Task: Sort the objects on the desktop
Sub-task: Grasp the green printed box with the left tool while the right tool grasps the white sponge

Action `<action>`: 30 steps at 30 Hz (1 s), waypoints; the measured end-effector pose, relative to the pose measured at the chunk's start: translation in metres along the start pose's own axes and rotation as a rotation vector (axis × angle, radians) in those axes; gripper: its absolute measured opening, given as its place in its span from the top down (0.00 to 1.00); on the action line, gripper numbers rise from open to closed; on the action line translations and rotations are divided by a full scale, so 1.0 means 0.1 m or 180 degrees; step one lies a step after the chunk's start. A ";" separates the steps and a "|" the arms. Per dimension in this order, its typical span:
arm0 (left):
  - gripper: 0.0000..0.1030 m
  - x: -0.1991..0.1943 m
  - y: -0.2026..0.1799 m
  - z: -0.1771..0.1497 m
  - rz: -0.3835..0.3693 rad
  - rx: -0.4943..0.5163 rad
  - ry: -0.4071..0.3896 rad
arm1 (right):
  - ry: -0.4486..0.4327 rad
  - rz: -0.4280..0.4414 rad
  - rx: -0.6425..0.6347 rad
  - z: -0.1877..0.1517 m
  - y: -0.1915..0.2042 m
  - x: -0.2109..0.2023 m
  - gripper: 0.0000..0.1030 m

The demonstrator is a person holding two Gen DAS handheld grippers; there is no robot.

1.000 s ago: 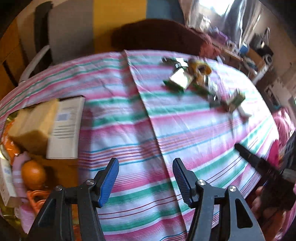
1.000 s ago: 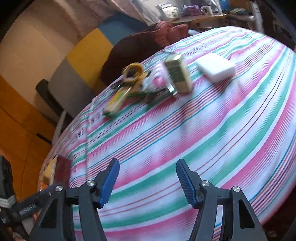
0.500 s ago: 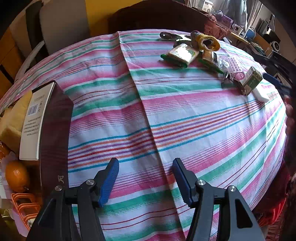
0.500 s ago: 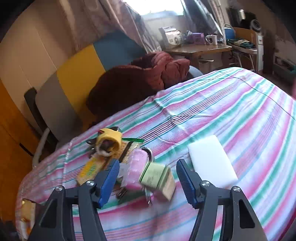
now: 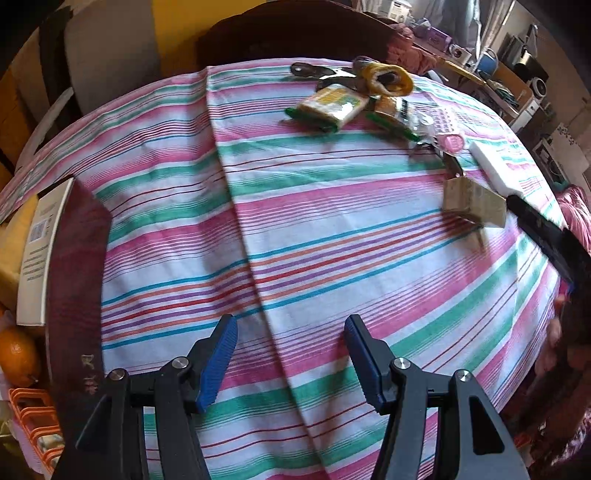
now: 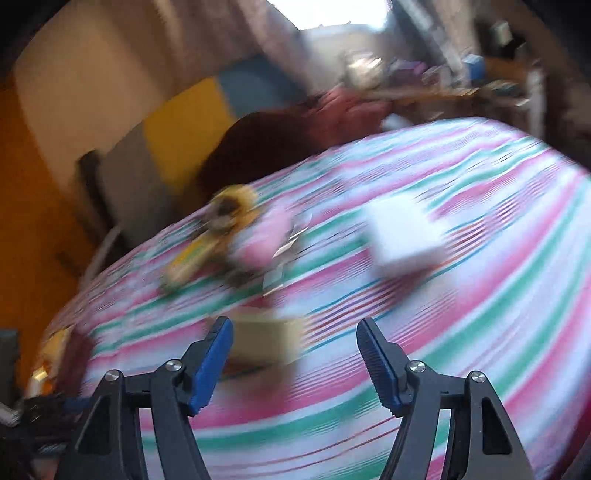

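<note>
A pile of small items lies at the far side of the striped tablecloth (image 5: 314, 229): a yellow tape roll (image 5: 386, 75), two green-yellow packets (image 5: 327, 107), a pink blister pack (image 5: 448, 140) and a white block (image 5: 496, 168). A small tan box (image 5: 472, 203) sits apart from the pile, by the black finger (image 5: 543, 232) of my right gripper. In the blurred right wrist view the tan box (image 6: 264, 339) is between the jaws, close to the left pad, untouched. My right gripper (image 6: 293, 332) is opening. My left gripper (image 5: 290, 332) hangs open over bare cloth, holding nothing.
A dark red box (image 5: 77, 277) with a white labelled side (image 5: 40, 251) lies at the table's left edge. Beside it are an orange (image 5: 16, 354) and an orange basket (image 5: 33, 417). A brown cushion (image 5: 295, 33) and a cluttered desk (image 5: 480, 70) stand behind the table.
The tan box has shifted out of the pile toward the near side. The right gripper's view swung and its jaws spread wider. The left gripper sank a little toward the cloth.
</note>
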State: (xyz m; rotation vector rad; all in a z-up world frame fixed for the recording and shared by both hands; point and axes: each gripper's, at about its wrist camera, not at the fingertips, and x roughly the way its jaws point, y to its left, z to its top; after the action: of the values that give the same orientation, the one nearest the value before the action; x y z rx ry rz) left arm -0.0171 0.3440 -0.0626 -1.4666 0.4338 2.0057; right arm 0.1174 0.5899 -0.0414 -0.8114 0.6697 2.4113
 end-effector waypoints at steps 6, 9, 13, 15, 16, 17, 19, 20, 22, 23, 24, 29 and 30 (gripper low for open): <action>0.41 -0.05 -0.11 -0.01 -0.0028 0.0089 -0.0043 | 0.0011 -0.0550 0.0062 0.43 -0.38 0.35 0.31; 0.41 -0.04 -0.17 0.02 0.0000 0.0154 -0.0037 | 0.0130 -0.0642 -0.0005 0.52 -0.43 0.58 0.30; 0.41 -0.05 -0.29 0.12 0.0031 0.0295 -0.0088 | 0.0349 -0.0797 -0.0013 0.55 -0.49 0.77 0.29; 0.41 -0.09 -0.38 0.19 -0.0044 0.0372 -0.0132 | 0.0316 -0.0769 0.0015 0.55 -0.51 0.77 0.30; 0.41 -0.11 -0.43 0.22 -0.0076 0.0424 -0.0163 | 0.0296 -0.0735 0.0023 0.55 -0.52 0.75 0.30; 0.41 -0.13 -0.48 0.26 -0.0100 0.0482 -0.0191 | 0.0270 -0.0642 0.0046 0.54 -0.52 0.72 0.31; 0.41 -0.12 -0.61 0.39 -0.0160 0.0613 -0.0262 | 0.0199 -0.0576 0.0093 0.54 -0.53 0.65 0.30; 0.41 -0.13 -0.66 0.43 -0.0196 0.0666 -0.0304 | 0.0150 -0.0606 0.0112 0.57 -0.54 0.67 0.29; 0.41 -0.12 -0.83 0.54 -0.0281 0.0791 -0.0370 | 0.0110 -0.0572 0.0167 0.60 -0.58 0.66 0.28; 0.41 -0.12 -0.91 0.59 -0.0320 0.0841 -0.0380 | 0.0111 -0.0548 0.0226 0.62 -0.62 0.67 0.28; 0.41 -0.12 -0.99 0.64 -0.0345 0.0895 -0.0397 | 0.0112 -0.0571 0.0286 0.63 -0.66 0.67 0.28; 0.41 -0.11 -1.28 0.77 -0.0431 0.1085 -0.0507 | 0.0139 -0.0668 0.0645 0.64 -0.89 0.52 0.28; 0.41 -0.11 -1.31 0.79 -0.0507 0.1091 -0.0502 | 0.0099 -0.0594 0.0711 0.63 -0.93 0.45 0.28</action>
State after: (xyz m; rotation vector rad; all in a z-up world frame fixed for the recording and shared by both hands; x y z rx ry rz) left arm 0.0116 0.4869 -0.0140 -1.0903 0.5443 1.7997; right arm 0.1159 0.7106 -0.0533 -0.7824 0.8206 2.1168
